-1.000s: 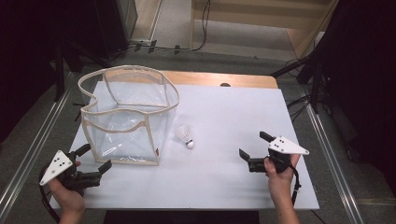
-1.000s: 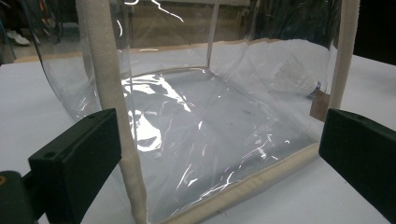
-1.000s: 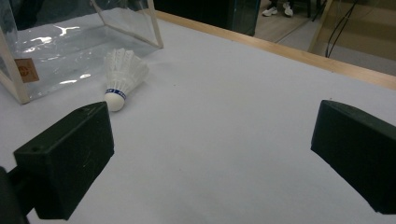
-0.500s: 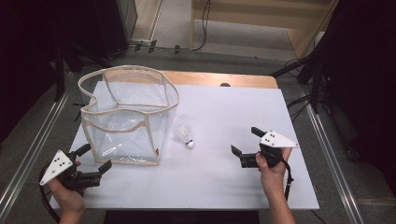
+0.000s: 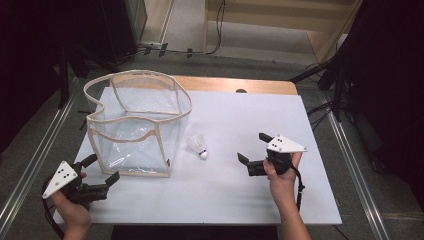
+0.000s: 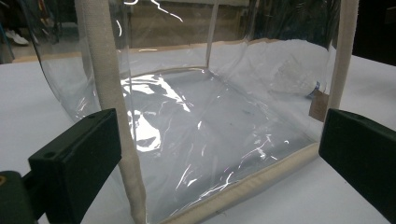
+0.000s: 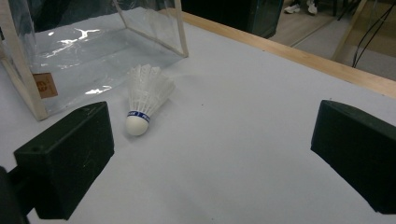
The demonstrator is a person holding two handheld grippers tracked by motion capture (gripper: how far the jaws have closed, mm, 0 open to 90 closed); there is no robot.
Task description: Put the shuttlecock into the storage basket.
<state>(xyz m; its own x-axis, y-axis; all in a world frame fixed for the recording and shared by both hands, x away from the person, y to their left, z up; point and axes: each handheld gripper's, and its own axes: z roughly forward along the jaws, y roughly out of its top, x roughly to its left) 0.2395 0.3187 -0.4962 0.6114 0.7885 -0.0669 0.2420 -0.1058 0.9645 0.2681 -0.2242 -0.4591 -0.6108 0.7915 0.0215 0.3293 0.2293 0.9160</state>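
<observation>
A white feather shuttlecock point(image 5: 198, 145) lies on its side on the white table point(image 5: 240, 115), its cork tip toward me. Just left of it stands a clear plastic bag point(image 5: 135, 125) with cream trim, its top open. My right gripper point(image 5: 251, 147) hovers open to the right of the shuttlecock, apart from it. In the right gripper view the shuttlecock point(image 7: 144, 100) lies ahead near the left jaw, with the bag point(image 7: 84, 51) behind it. My left gripper point(image 5: 102, 169) is open at the bag's near left corner. The left gripper view shows the bag point(image 6: 210, 116) close in front.
A strip of wood point(image 5: 235, 84) edges the far side of the table. Dark stands and cables point(image 5: 215, 30) are on the floor beyond it. Metal rails point(image 5: 35, 155) run along both sides of the table.
My right gripper has moved left and a little away from me, closer to the shuttlecock. The left gripper, the bag and the shuttlecock have stayed put.
</observation>
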